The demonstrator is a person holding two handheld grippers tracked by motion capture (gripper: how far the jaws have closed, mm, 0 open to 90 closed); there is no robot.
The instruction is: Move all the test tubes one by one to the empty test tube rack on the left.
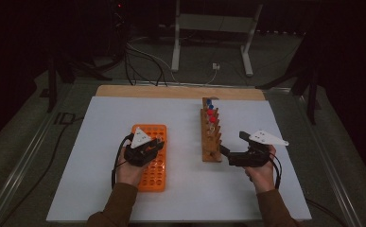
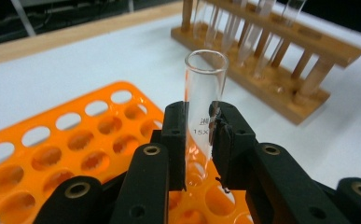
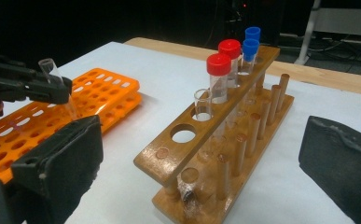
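A dim room lies beyond the worktop [image 1: 124,198], with a grey floor, loose cables [image 1: 143,61] and the white legs of a stand [image 1: 176,47] at the far side. The worktop is covered by a white sheet, and a strip of bare wood shows along its far edge. On its left half lies the orange rack [image 1: 158,175], flat, with rows of round holes. Right of the middle stands the wooden rack [image 3: 178,154], holding two red-capped tubes [image 3: 218,65], two blue-capped tubes [image 3: 251,46] and one open tube [image 3: 202,105]. The right gripper [image 1: 232,147] hovers just beside the wooden rack's near end, its jaws spread wide and holding nothing. The left gripper [image 2: 199,140] hangs over the orange rack, jaws clamped on a clear glass test tube [image 2: 205,88], upright with its open mouth on top.
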